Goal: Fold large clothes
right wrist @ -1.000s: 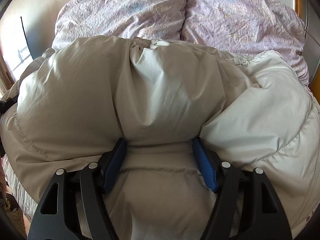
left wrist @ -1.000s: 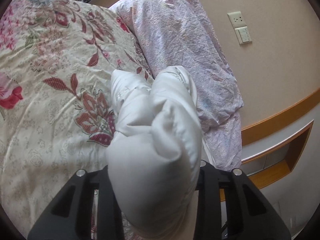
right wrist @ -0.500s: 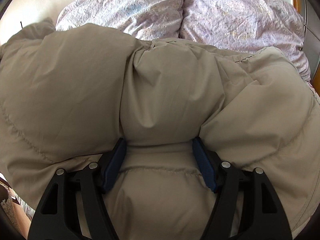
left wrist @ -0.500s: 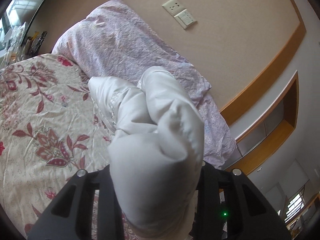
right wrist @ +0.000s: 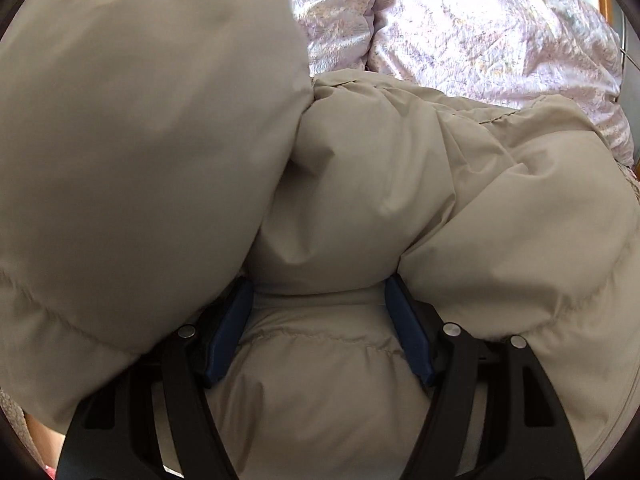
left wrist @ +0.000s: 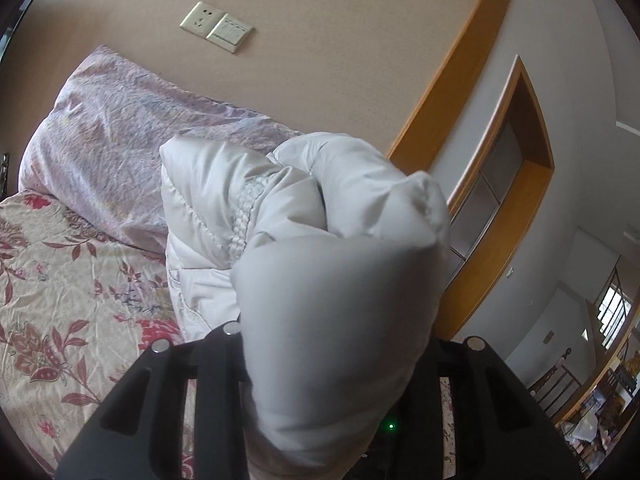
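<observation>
- Now the left tongs (left wrist: 332,344) have swung upward: a second ago their camera looked down along the floral bedspread (left wrist: 60,280), and at this moment it takes in mostly the beige wall with the socket and switch plate (left wrist: 218,26) high above the lilac pillow (left wrist: 132,160).
- These tongs are pinching a thick bunch of the pale puffer jacket (left wrist: 340,280), which bulges out between the two black arms and hides the fingertips; the lifted part hangs above the bedspread, just in front of the pillow.
- In the right wrist view the change is plainer: the padded panel carried by the left side, which half a second ago lay lower and further left, now fills the whole left half of the frame, close to the lens and blurred.
- The right tongs (right wrist: 320,320) have not shifted; their blue pads (right wrist: 408,328) are clamped on a fold of the puffer jacket (right wrist: 400,200), which lies on the bed just below the two lilac pillows (right wrist: 480,32).
- Judging from this, the left side is being brought over the pinned part, so a fold across the jacket's body is under way but not yet laid down.
- The padding is springy and slippery-looking; it will likely puff back open unless the panel is set down flat and pressed.
- Whether the edges will line up cannot be told, since the lifted panel covers them.
</observation>
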Available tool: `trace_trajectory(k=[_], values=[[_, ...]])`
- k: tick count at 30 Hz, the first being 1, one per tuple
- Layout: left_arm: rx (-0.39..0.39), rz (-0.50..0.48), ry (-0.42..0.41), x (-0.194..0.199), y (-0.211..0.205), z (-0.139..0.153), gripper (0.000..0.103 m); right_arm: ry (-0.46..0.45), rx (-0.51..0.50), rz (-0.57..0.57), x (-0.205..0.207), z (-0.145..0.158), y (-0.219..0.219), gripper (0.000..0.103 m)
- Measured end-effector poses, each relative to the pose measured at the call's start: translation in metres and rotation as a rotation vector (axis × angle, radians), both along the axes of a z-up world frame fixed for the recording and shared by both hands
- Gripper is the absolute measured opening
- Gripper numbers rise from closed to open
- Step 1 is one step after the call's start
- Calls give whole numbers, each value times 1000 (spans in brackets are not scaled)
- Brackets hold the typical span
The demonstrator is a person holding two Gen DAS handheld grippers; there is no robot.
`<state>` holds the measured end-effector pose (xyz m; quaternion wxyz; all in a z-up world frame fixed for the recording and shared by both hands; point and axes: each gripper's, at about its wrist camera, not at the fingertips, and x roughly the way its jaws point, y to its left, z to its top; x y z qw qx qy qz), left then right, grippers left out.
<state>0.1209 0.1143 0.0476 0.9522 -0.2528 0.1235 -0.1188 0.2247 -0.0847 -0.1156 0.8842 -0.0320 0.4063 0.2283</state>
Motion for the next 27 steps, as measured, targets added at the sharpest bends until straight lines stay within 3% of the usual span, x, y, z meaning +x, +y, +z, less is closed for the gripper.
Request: trace_trajectory(k=[7,11,17,27], values=[[37,-30,-26,8,-36,10,37,28,39,51,7,11,-19,69],[69,-38,-29,13,-58,14,38,-1,69,55,5,25,-42,69],[136,-75,-31,16,-106,14,41,-68,99,-21,16,52,-97,69],[226,-159,14,31,-176,-5,47,-73,151,-116,49,63,-183,69]])
